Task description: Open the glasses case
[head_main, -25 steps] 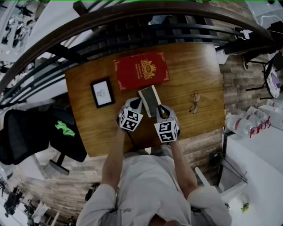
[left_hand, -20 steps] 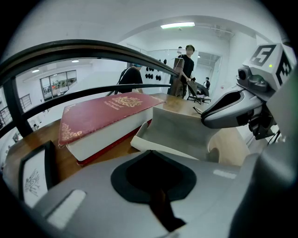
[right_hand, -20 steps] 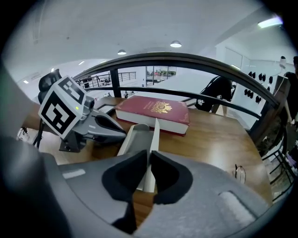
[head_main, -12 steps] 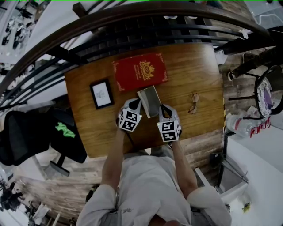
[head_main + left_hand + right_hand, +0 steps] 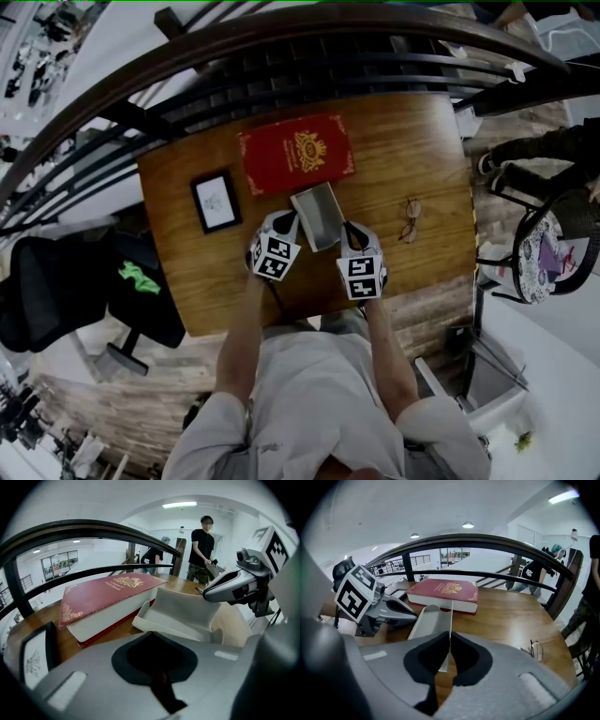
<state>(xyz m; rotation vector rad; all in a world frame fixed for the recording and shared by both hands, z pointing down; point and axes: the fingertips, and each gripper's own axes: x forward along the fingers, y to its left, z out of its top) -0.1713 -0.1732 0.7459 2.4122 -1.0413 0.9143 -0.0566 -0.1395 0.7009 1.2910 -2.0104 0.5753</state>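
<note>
pinching glasses case (image 5: pixel 430 620) rim, right gripper (image 5: pixel 450 638), red book (image 5: pixel 445 588) just beyond

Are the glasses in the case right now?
No, the glasses lie on the table to the right of the open case, not touching it.

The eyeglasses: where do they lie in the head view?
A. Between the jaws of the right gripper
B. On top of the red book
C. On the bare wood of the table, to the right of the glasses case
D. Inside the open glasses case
C: the eyeglasses lie on the bare wooden table, apart from the open glasses case and at its right in the head view.
</note>
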